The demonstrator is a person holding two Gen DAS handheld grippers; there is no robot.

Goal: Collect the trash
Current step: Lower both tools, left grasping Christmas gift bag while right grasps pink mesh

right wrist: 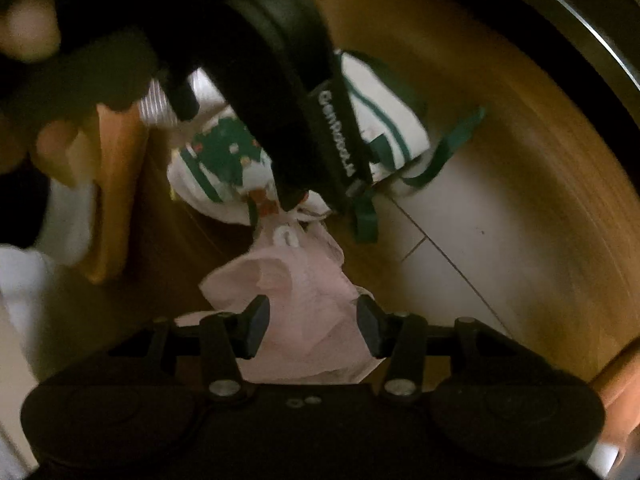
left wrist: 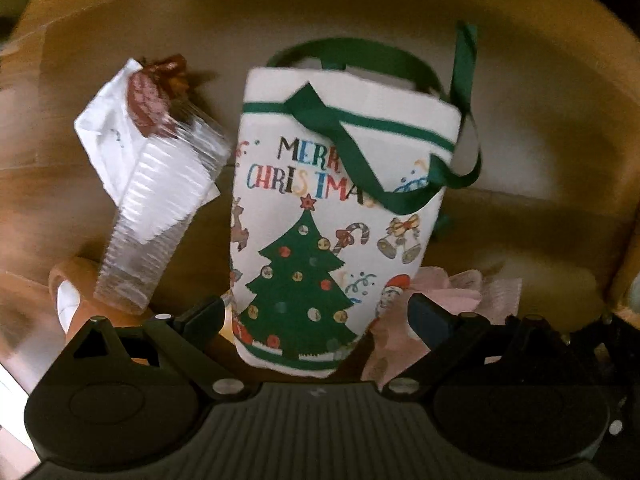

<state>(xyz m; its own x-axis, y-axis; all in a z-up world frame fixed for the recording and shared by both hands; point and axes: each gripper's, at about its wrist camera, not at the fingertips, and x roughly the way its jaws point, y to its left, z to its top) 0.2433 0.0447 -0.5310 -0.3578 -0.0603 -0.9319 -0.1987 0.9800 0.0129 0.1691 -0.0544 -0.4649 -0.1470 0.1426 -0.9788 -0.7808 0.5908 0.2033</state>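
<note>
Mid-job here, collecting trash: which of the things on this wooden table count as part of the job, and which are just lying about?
Part of the job:
- Christmas bag, probably the collector
- crumpled pink tissue, between the open right gripper jaws
- clear plastic cup
- white napkin
- brown wrapper

Lying about:
- orange-rimmed object

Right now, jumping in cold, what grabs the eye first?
The white Christmas bag with green ribbon handles stands in the middle of the wooden table, between the left gripper's open jaws. A ridged clear plastic cup lies on a white napkin to its left. The right gripper's open jaws straddle crumpled pink tissue.
</note>
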